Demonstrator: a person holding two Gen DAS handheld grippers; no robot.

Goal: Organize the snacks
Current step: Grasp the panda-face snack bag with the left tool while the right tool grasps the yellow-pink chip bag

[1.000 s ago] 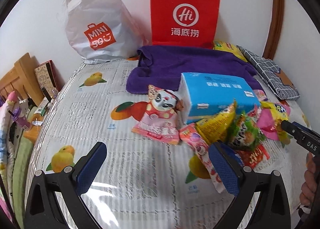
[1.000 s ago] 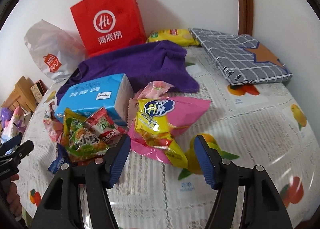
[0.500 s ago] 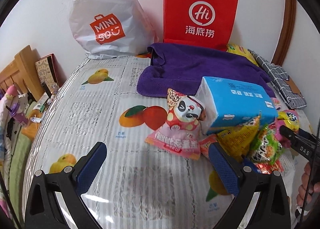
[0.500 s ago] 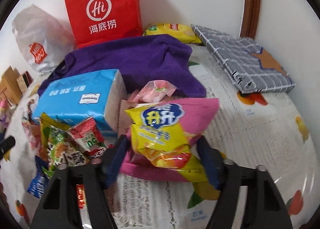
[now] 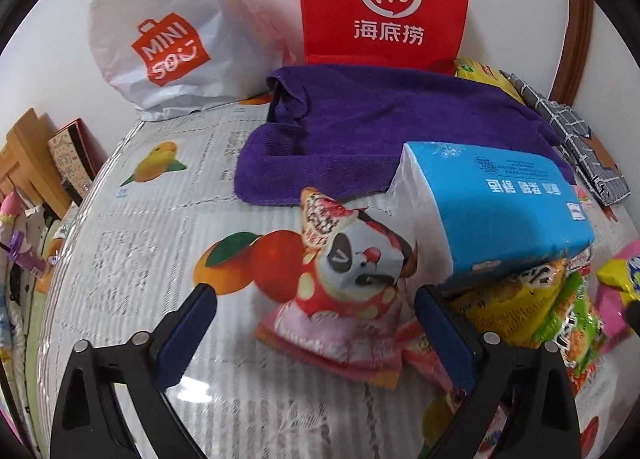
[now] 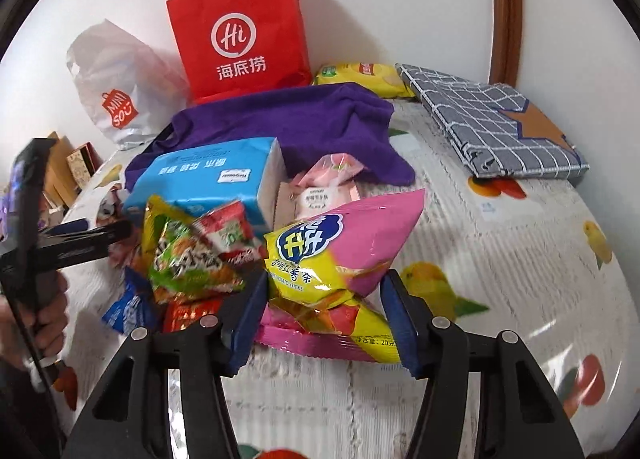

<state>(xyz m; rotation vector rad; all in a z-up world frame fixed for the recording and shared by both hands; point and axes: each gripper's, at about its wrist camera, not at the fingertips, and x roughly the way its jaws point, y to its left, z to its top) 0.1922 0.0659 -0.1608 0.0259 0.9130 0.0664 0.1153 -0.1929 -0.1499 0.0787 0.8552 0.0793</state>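
The right gripper pinches a pink-and-yellow chip bag, its jaws having just closed onto the bag's sides, near a blue tissue pack. The left gripper stands spread, its jaws having just narrowed slightly, around a panda snack bag lying untouched on the fruit-print tablecloth, left of the tissue pack.

a lived-in home room: a counter under a fruit-print cloth pushed against a white wall, with a red paper shopping bag, a white plastic store bag, a purple towel and wooden furniture at the side.
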